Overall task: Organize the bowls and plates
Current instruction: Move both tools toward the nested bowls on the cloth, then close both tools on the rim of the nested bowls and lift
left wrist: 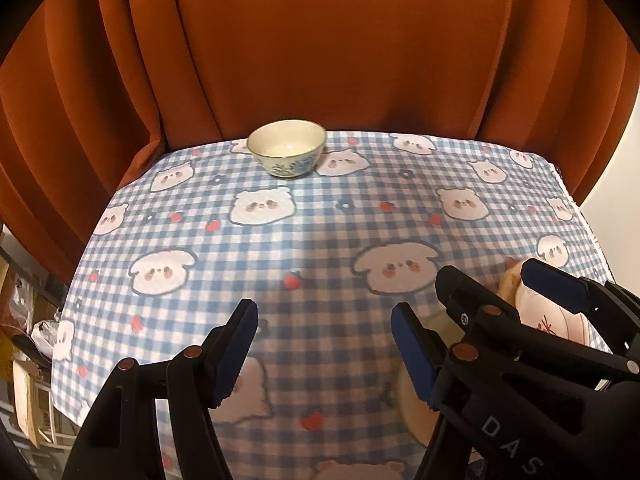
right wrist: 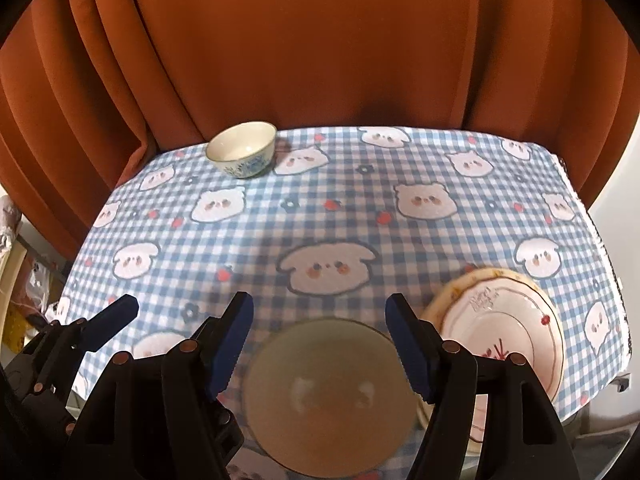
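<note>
Table under a blue-and-white gingham tablecloth (right wrist: 344, 224) printed with cartoon animals and strawberries; a rust-orange curtain (right wrist: 304, 48) hangs behind it.

Left gripper (left wrist: 324, 344): jaws apart, nothing between them, only cloth below. Right gripper (right wrist: 320, 340): jaws likewise apart, hanging above a clear glass bowl (right wrist: 324, 396) that sits on the cloth at the near edge (blurred; the pads do not press on it).

Just right of the glass bowl, a pink-white plate (right wrist: 508, 320) with red markings lies on top of a cream plate (right wrist: 444, 296) with a patterned rim; the right gripper's finger covers part of the stack.

At the far left of the table, near the curtain, a small ceramic bowl (right wrist: 242, 148) stands upright, cream inside, blue floral outside, well apart from the other dishes.

Both grippers sit side by side, the left one's finger showing at the edge of the right wrist view.
</note>
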